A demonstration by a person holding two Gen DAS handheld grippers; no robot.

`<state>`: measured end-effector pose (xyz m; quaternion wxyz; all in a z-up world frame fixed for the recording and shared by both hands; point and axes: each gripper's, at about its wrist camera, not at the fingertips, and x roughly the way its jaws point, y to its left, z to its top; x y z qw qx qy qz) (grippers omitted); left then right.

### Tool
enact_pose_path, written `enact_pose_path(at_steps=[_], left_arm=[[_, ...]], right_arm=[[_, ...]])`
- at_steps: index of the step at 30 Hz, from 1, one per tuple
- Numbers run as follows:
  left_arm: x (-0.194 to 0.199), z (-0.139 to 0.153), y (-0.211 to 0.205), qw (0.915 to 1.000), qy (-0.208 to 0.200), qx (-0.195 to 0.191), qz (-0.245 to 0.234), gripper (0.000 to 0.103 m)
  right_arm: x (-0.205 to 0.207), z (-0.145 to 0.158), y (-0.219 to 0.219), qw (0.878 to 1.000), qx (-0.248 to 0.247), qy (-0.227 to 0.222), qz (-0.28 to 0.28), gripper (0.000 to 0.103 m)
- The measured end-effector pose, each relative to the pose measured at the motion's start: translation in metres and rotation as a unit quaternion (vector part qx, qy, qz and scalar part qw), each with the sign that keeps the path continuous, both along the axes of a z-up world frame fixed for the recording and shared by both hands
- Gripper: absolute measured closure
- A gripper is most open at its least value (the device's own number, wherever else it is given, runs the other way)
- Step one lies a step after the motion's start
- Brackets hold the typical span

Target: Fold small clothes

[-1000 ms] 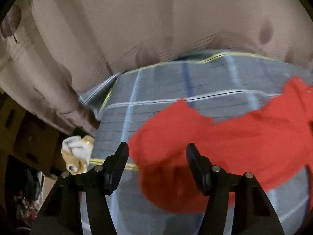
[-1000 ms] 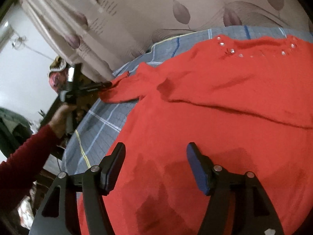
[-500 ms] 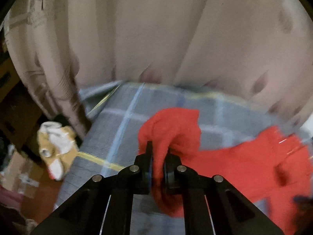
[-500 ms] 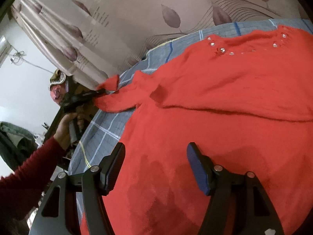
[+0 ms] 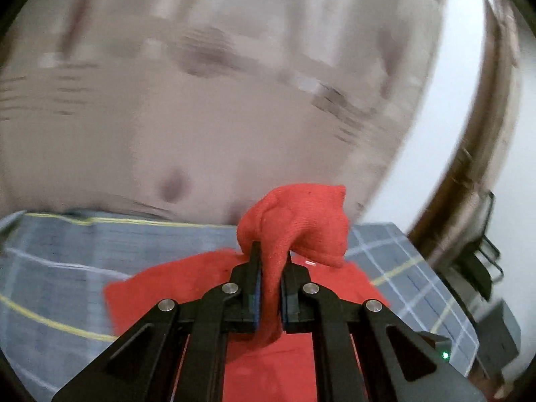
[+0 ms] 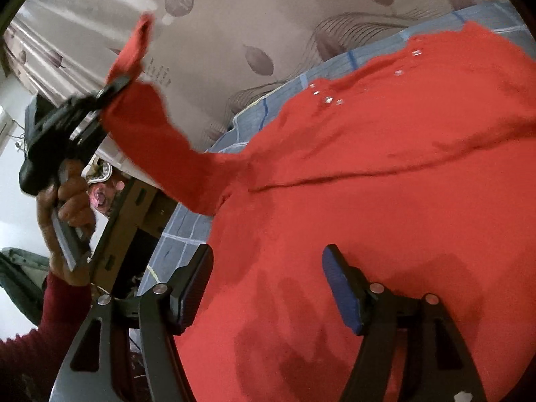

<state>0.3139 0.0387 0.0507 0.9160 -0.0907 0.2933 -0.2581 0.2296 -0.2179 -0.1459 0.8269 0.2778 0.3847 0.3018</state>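
A red knit sweater (image 6: 385,181) with small shiny studs near its neck lies spread on a grey plaid sheet (image 6: 187,221). My left gripper (image 5: 270,261) is shut on the end of the red sleeve (image 5: 294,224), and the cuff bunches above its fingertips. In the right wrist view that left gripper (image 6: 115,88) holds the sleeve (image 6: 150,140) lifted high off the sheet at the left. My right gripper (image 6: 268,261) hovers over the sweater's body with its jaws opening and no cloth pinched between them.
A beige curtain (image 6: 268,10) with leaf prints hangs behind the sheet. A person's hand (image 6: 63,207) in a dark red sleeve grips the left tool. A brown cardboard box (image 6: 134,214) stands beyond the sheet's left edge. Dark furniture (image 5: 479,268) shows at the right in the left wrist view.
My left gripper closed on the sleeve end, then swung up and to the right, lifting the sleeve off the sheet. My right gripper shifted over the sweater and widened slightly.
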Motion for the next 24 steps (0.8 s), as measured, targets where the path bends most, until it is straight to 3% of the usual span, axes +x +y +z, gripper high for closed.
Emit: enact_pose_path(at_steps=[7,9,11,14,16,18,22,24], left_arm=[[0.006,-0.065,-0.119,0.9932,0.041,-0.007,-0.109,0.094],[0.0,-0.086,-0.144,0.9909,0.025,0.02,-0.131,0.091],[-0.001,-0.107,-0.162,0.9891,0.021,0.062,-0.132,0.081],[-0.001,-0.124,-0.168,0.9887,0.036,0.066,-0.129,0.066],[-0.005,-0.128,-0.159,0.9912,0.034,0.047,-0.119,0.041],[-0.007,-0.132,-0.149,0.9941,0.025,0.024,-0.102,0.03],[-0.013,-0.148,-0.138,0.9959,0.033,0.016,-0.083,0.027],[-0.014,-0.158,-0.138,0.9959,0.039,0.022,-0.079,0.027]], right_arm=[[-0.02,0.004,-0.089,0.997,0.017,0.002,-0.074,0.031],[-0.02,0.004,-0.107,0.996,0.022,0.004,-0.089,0.031],[-0.018,0.006,-0.123,0.995,0.022,0.003,-0.102,0.031],[-0.017,0.014,-0.144,0.992,0.014,-0.009,-0.123,0.031],[-0.015,0.019,-0.161,0.989,-0.004,-0.018,-0.147,0.031],[-0.005,0.021,-0.172,0.984,-0.051,-0.017,-0.169,0.031],[0.027,0.015,-0.178,0.98,-0.118,0.008,-0.16,0.033],[0.038,0.019,-0.172,0.978,-0.143,-0.007,-0.152,0.038]])
